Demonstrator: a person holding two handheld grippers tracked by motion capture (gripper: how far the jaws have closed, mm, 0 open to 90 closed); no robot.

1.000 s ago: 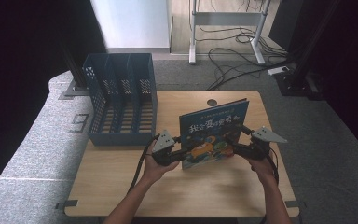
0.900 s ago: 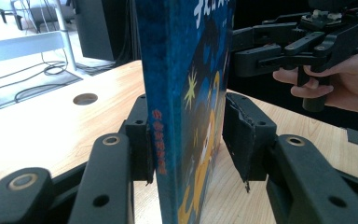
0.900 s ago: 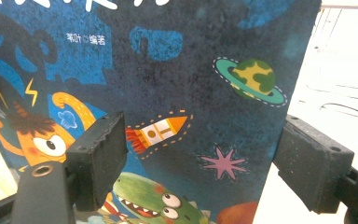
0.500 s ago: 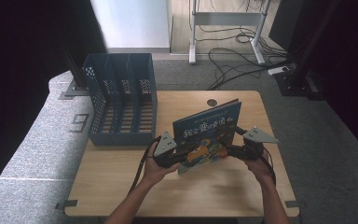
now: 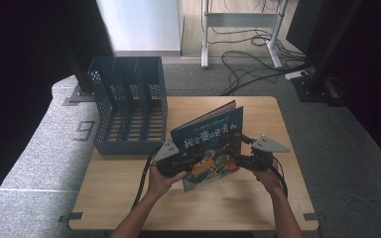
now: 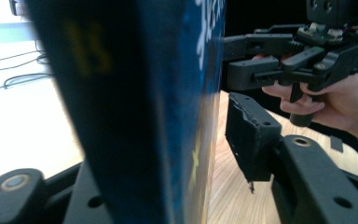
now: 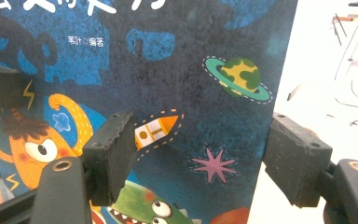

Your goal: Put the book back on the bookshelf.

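- The left gripper (image 5: pixel 178 161) has the book (image 5: pixel 211 144) between its jaws; one pad stands off the cover, and whether the other presses cannot be told.
- The right gripper (image 5: pixel 245 159) has been closing, its jaws astride the book's edge, apart.
- One blue picture book, raised above the table (image 5: pixel 129 198), bears white Chinese writing.
- One blue rack (image 5: pixel 129 111) stands behind.

1 book (image 5: pixel 211 144), 1 blue file rack (image 5: pixel 129 106) with 3 slots, 2 grippers: left gripper (image 5: pixel 171 161), right gripper (image 5: pixel 250 156), 1 table (image 5: pixel 188 208).
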